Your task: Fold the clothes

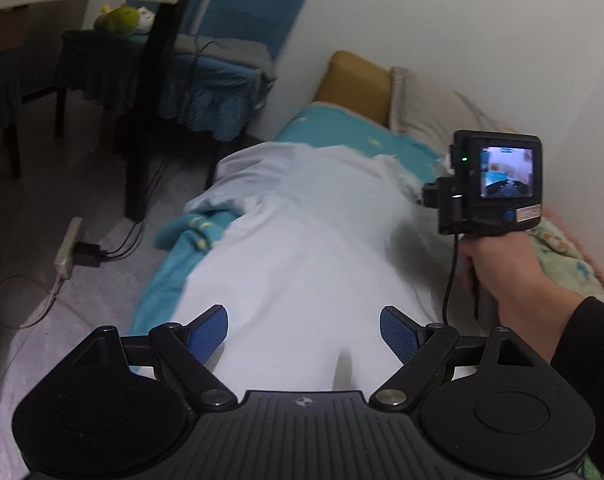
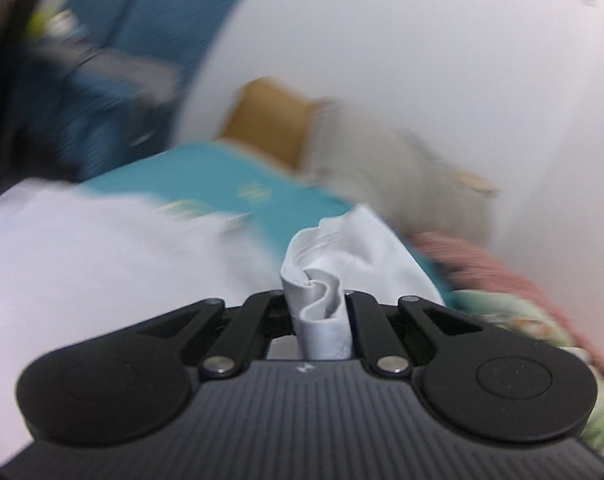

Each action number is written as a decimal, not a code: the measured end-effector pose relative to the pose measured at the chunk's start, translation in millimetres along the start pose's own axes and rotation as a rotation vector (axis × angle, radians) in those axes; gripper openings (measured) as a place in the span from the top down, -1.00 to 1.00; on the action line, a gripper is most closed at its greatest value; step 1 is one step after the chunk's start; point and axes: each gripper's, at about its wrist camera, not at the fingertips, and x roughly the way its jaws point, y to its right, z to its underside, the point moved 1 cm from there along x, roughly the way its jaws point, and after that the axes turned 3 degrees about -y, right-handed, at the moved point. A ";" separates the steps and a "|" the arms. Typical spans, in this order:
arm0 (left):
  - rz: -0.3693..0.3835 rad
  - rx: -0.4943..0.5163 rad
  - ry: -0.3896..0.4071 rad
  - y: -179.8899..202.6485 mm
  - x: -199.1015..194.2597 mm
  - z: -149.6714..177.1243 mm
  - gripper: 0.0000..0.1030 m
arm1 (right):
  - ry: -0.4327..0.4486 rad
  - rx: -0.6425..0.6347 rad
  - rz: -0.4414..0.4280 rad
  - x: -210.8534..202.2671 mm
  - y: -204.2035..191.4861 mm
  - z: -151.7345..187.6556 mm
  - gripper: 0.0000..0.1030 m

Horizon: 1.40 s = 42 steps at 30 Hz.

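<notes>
A white garment (image 1: 302, 248) lies spread along a bed with a teal sheet (image 1: 342, 132). My left gripper (image 1: 304, 332) is open, its blue pads (image 1: 207, 330) apart just above the garment's near end, holding nothing. My right gripper (image 2: 317, 304) is shut on a bunched fold of the white garment (image 2: 322, 276), which rises between its jaws. In the left wrist view the right gripper's camera unit and the hand holding it (image 1: 498, 184) sit at the garment's right edge. The right wrist view is blurred.
A tan headboard (image 1: 354, 80) and a grey pillow (image 1: 430, 112) are at the bed's far end. A floral quilt (image 1: 562, 252) lies along the right. A dark post (image 1: 145, 120), teal-covered chairs (image 1: 205, 80) and a power strip with cables (image 1: 67, 248) stand on the floor at left.
</notes>
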 end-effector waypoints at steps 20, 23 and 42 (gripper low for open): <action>-0.040 0.060 -0.021 8.4 24.4 14.1 -0.65 | -0.205 0.454 -0.278 -58.1 68.6 16.9 -0.64; -0.056 0.083 0.000 14.0 19.0 16.2 -0.65 | -0.218 0.469 -0.271 -111.6 85.5 23.2 -0.64; -0.040 0.288 0.004 70.4 -41.2 63.3 -0.65 | -0.141 0.701 -0.294 -357.3 185.9 123.0 -0.64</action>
